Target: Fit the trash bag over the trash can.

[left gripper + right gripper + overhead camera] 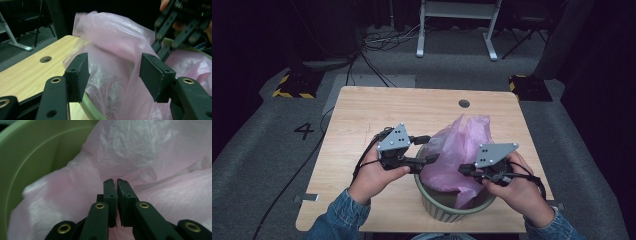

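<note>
- A green bin (452,210) sits at the near edge of the table (362,120), right in front of me.
- A pink bag (459,150) is stuffed in the bin. Most of it puffs up above the rim, and a bit hangs down inside.
- My left gripper (428,148) is at the left side of the bin, just over the rim. Its jaws are open fairly wide, and the bag is between them. The pads do not press on it, so I hold nothing there. I keep them like this so I can grab the bag's edge next, I think.
- My right gripper (114,181) is at the right side of the bin, low on the bag. Its jaws are almost shut, with just a thin gap. I think a fold of bag is pinched there, but I cannot tell for sure.
- I guess I am spreading the bag so it lines the bin. One side must stay held while I pull the other side out.
</note>
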Demonstrator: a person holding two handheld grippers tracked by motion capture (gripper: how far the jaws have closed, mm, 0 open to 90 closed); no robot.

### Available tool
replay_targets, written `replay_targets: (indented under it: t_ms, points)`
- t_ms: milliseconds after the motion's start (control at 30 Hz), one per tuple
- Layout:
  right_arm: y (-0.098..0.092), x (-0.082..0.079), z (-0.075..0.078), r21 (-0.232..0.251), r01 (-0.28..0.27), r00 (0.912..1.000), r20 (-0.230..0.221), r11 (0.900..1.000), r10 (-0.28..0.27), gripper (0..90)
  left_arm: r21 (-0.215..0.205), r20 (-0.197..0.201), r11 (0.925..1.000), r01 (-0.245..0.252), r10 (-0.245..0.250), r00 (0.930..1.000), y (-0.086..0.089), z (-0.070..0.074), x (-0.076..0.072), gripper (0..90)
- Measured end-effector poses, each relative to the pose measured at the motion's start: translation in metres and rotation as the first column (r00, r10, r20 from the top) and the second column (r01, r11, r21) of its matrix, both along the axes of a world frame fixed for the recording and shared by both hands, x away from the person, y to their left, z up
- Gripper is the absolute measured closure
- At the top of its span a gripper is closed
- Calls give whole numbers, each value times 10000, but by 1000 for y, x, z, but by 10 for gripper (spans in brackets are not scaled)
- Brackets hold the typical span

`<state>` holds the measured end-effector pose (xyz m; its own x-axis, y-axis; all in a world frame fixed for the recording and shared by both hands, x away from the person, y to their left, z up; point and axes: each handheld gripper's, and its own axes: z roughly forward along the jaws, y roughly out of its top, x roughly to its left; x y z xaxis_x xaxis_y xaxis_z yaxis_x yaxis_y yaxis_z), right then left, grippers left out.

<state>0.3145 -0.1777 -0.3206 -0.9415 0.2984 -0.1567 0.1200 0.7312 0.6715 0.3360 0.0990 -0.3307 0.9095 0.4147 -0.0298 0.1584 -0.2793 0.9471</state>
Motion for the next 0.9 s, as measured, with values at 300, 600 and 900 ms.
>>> replay_targets:
  t_ms: [300,600,900]
  points:
    - [11,-5,-6,-488,-512,9958,-780,9975,473,838,464,45,9988,146,-148,9999,-9,0,0,409]
    - [19,-6,-11,-1087,-651,9934,-1011,9919,541,819,318,-78,9933,1110,-1108,9938,-23,8,-9,395]
    - [24,-6,-15,-1484,-628,9918,-1194,9869,452,809,370,-156,9790,2007,-2002,9796,-29,12,-14,367]
